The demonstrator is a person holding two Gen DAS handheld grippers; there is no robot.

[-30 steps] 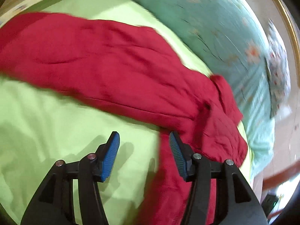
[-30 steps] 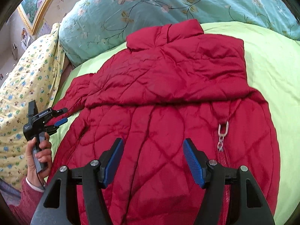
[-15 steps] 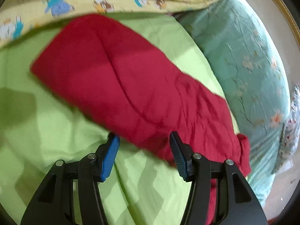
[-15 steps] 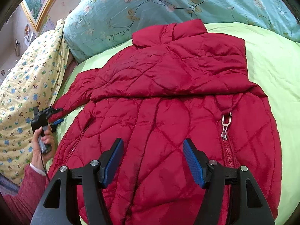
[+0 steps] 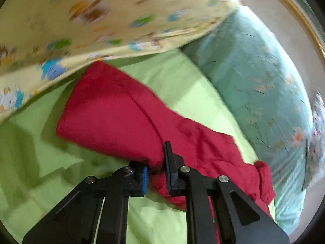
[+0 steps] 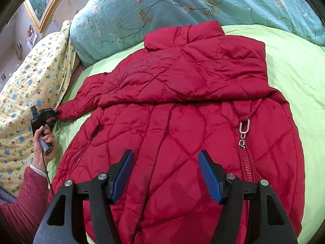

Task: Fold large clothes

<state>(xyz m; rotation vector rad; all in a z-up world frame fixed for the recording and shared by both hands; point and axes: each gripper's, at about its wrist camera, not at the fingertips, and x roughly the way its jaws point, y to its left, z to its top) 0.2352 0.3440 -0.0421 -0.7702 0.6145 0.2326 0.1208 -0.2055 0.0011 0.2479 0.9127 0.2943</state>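
Off to the far left of the right gripper, a yellow quilt [image 6: 30,93] printed with small cartoon animals lies heaped along the edge of the bed. Just in front of it a hand [image 6: 43,142] in a dark red knitted sleeve [image 6: 24,199] holds the left gripper [image 5: 155,172]. Its jaws have just been closing, and they now pinch the cuff end of the jacket's sleeve [image 5: 113,122] between the blue pads, which press on the red fabric. Ahead of that gripper the sleeve lies out across the green bedsheet [image 5: 40,172], its far end reaching under the edge of the quilt.

Further right, the red quilted jacket [image 6: 182,122] lies spread on the bedsheet directly ahead of and beneath the right gripper [image 6: 165,174]. Its upper part, with the collar, is folded down over the body. The right gripper hovers above the jacket's lower body with its jaws held wide, nothing between the pads.

To the right of that gripper the jacket's zipper runs toward the camera, with a silver zipper pull [image 6: 243,130] lying at its top. Beyond the jacket's collar, at the head of the bed, a teal pillow [image 6: 182,6] with a flower print stretches across. A gilt-framed picture [image 6: 44,0] hangs on the wall up to the far left.
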